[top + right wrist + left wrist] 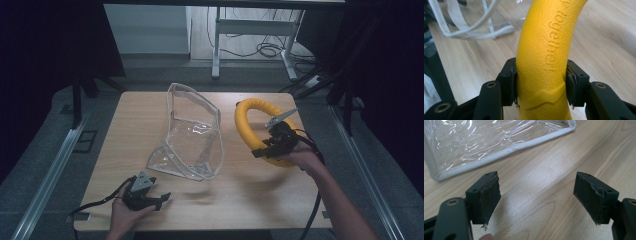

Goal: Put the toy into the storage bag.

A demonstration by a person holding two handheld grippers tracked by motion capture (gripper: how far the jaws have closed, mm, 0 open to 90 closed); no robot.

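Observation:
A yellow foam ring (246, 121) with raised lettering (541, 50) is tilted up off the right side of the wooden table (260, 195), and my right gripper (263, 148) is shut on its near side, both pads pressed into the foam. A clear plastic pouch (192, 132) with white piping (506, 151) stands open in the middle of the table. My left gripper (161, 199) rests low at the front left, open, its jaws (537, 197) wide apart over bare wood just short of the pouch's edge.
The table's front edge runs close under both hands. Metal rails (50, 170) flank the table on the floor. A desk frame with cables (260, 47) stands beyond the far edge. Bare wood lies between the pouch and the left gripper.

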